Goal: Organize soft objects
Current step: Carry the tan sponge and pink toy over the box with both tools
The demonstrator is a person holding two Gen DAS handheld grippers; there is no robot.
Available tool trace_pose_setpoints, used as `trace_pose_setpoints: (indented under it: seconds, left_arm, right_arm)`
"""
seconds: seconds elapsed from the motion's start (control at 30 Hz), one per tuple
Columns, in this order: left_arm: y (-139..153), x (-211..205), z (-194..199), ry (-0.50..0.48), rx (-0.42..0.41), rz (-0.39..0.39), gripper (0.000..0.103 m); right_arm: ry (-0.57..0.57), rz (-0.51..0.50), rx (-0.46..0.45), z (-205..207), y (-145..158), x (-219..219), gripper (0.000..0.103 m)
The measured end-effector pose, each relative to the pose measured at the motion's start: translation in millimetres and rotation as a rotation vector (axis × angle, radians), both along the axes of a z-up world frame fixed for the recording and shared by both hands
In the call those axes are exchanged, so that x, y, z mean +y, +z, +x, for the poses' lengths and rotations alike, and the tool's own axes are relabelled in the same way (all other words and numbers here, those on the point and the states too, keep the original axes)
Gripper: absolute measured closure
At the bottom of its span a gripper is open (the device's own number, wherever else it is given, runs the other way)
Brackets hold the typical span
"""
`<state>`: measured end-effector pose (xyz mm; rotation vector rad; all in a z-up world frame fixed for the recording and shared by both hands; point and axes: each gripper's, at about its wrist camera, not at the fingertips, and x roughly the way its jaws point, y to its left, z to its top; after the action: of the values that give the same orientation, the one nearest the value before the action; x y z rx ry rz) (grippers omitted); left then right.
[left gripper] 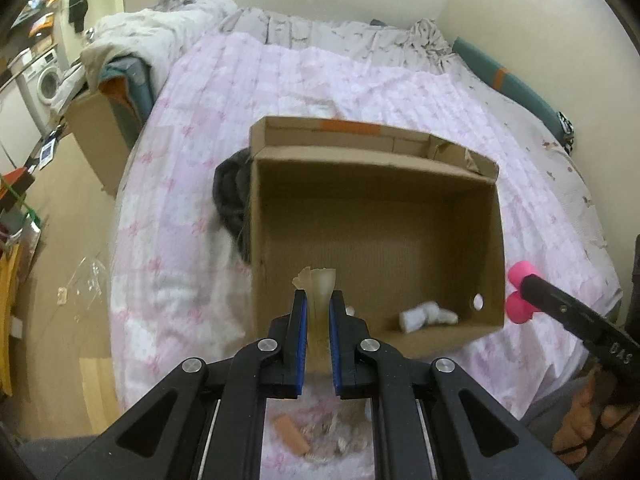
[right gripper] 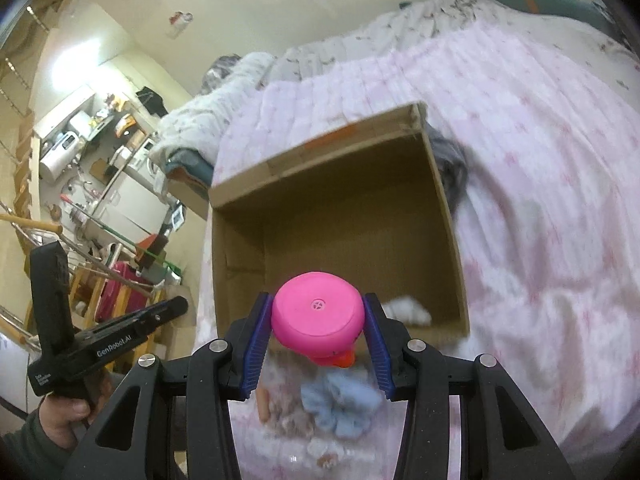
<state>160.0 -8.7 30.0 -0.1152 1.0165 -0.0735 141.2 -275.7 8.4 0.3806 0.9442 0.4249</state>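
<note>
An open cardboard box (left gripper: 376, 216) (right gripper: 336, 208) sits on a pink patterned bed. A white soft item (left gripper: 426, 315) (right gripper: 408, 309) lies in its near corner. My left gripper (left gripper: 318, 300) is shut on a pale yellowish soft strip (left gripper: 318, 296), held over the box's near-left edge. My right gripper (right gripper: 318, 312) is shut on a pink rubber duck (right gripper: 318, 316), bottom facing the camera, orange beak below, at the box's near rim. The duck also shows in the left wrist view (left gripper: 518, 296). A blue fluffy item (right gripper: 340, 404) and an orange piece (left gripper: 290, 432) lie on the bed below the grippers.
A dark grey garment (left gripper: 232, 200) (right gripper: 452, 168) lies against the box's far side on the bed. Rumpled grey-white bedding (left gripper: 320, 36) is piled at the head. A second cardboard box (left gripper: 100, 136) stands on the floor beside the bed, with room clutter beyond.
</note>
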Motion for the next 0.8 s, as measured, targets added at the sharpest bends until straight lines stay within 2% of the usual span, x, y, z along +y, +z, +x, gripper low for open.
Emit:
trace_pose_setpoints:
  seconds: [0.1,0.2,0.27,0.33,0.4,0.47,0.63,0.73,0.8]
  left_arm:
    - [-5.7,-3.5,12.8,0.002,-0.010,-0.009,0.093]
    - [-26.4,-10.0,22.3,-0.060,-0.033,-0.042,0.092]
    - [-40.2,-12.8,23.3,-0.081,-0.030,-0.051,0.092]
    - [-50.9,-15.7,26.5,-0.062,-0.004,-0.040,0.092]
    - [-53.3,-18.2,27.1,-0.060,-0.013,-0.026,0.092]
    - [-54.8,-23.4,26.5,-0.063,-0.027,0.021,0.092]
    - [-60.0,-29.5,24.1,-0.102,-0.023,0.002,0.090]
    - [-60.9,-29.0,24.3,-0.085,-0.030,0.021,0.089]
    - [-61.6,-24.5,25.6,-0.068,-0.028,0.004,0.088]
  right_arm:
    - [-0.002,-0.019,-0.018,12.8,-2.1,3.3,0.056]
    - [-0.014,-0.032,-0.018,21.5,-13.5,3.8,0.056]
    - [-0.025,-0.035,0.002,24.7,-25.9,3.4,0.056]
    - [-0.041,-0.031,0.042,26.5,-37.6,2.7,0.056]
    - [-0.039,-0.048,0.065,27.3,-45.5,4.6,0.056]
    - [-0.022,-0.084,0.067,27.5,-48.9,9.8,0.056]
    - [-0.009,-0.127,0.065,28.6,-52.7,15.8,0.056]
    - [-0.015,-0.186,0.050,30.8,-52.4,20.6,0.056]
    - [-0.018,-0.179,0.046,32.3,-52.3,19.7,0.056]
